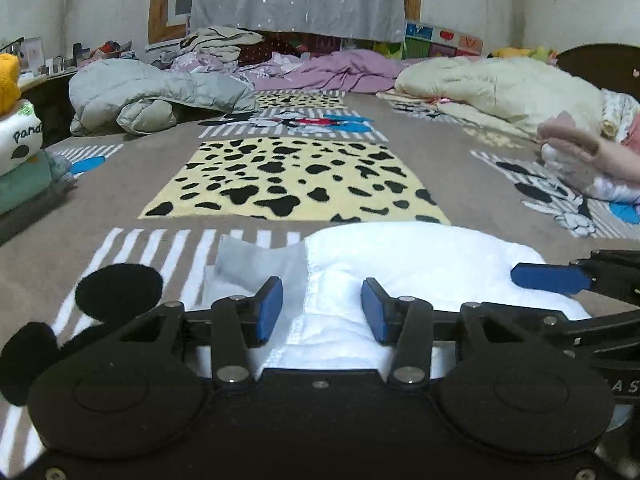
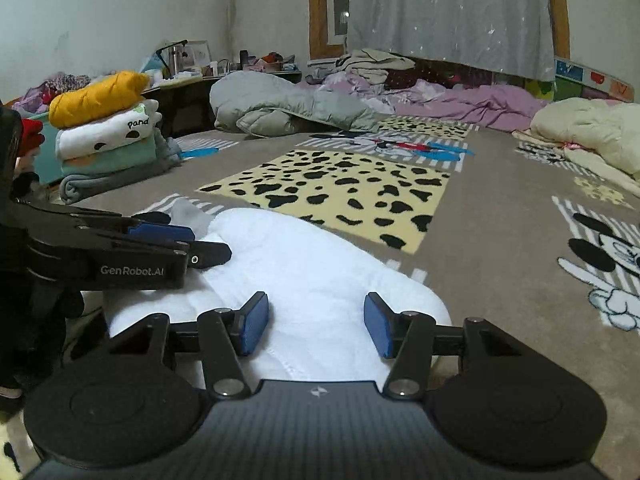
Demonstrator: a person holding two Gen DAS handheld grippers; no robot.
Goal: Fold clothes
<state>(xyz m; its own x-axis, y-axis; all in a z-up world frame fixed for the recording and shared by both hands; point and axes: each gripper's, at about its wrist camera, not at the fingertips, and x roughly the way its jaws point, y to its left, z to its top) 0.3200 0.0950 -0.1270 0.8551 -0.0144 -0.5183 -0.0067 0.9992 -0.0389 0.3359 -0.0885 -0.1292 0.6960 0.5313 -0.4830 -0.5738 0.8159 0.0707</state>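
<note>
Left wrist view: white garment [image 1: 400, 256], padded, soft, light, lying on bedspread [image 1: 460, 168] beneath both tools. Left gripper [image 1: 322, 308] jaws apart; right gripper [image 2: 316, 324] likewise, empty. Best pinched at hem edge.

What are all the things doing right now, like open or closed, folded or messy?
left gripper: open, above the white garment.
right gripper: open, above the white garment.
white garment: lying bunched on the blanket, not gripped.
stack of clothes: folded, piled up.
grey jacket: crumpled, unfolded.
cream jacket: crumpled, unfolded.
curtain: drawn across the window.
</note>
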